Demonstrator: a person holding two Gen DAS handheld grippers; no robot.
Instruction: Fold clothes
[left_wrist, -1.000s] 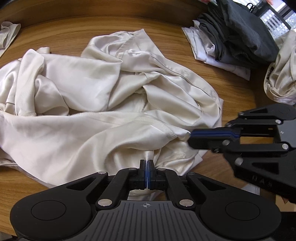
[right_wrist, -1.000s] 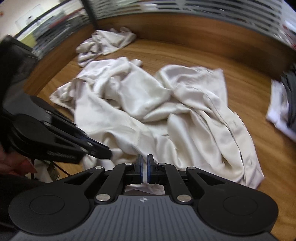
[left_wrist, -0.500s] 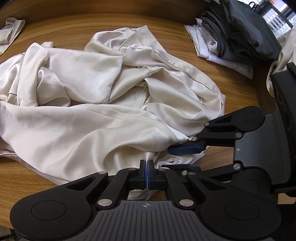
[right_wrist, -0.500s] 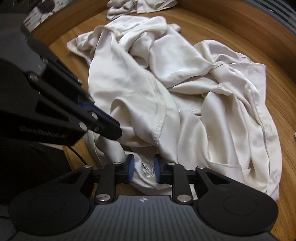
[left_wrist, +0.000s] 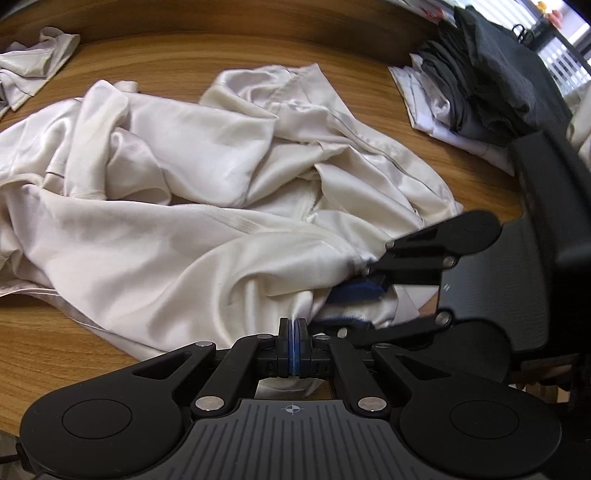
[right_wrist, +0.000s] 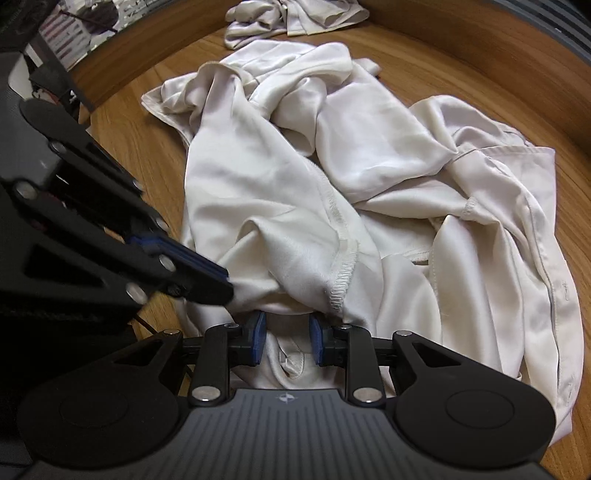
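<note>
A crumpled cream satin garment (left_wrist: 184, 240) (right_wrist: 277, 221) lies spread on the wooden table (left_wrist: 55, 332). My left gripper (left_wrist: 293, 332) is shut on a pinch of its near edge, with a thin strip of cloth showing between the blue pads. The right wrist view shows it coming in from the left (right_wrist: 218, 284). My right gripper (right_wrist: 287, 338) stands just beside it at the same edge. Its jaws are apart and a fold of the cloth lies loosely between the pads (right_wrist: 258, 336), unpressed. The left wrist view shows it (left_wrist: 347, 306) low over the hem.
A stack of folded dark and white clothes (left_wrist: 480, 81) sits at the table's far right. Another crumpled pale garment (left_wrist: 33, 62) (right_wrist: 291, 14) lies at the far side. A black mesh chair (left_wrist: 554, 229) stands by the table's near right edge.
My right gripper dropped down to the garment's near edge beside the left one, and its jaws went from shut to apart around a fold. The left gripper kept its pinch.
</note>
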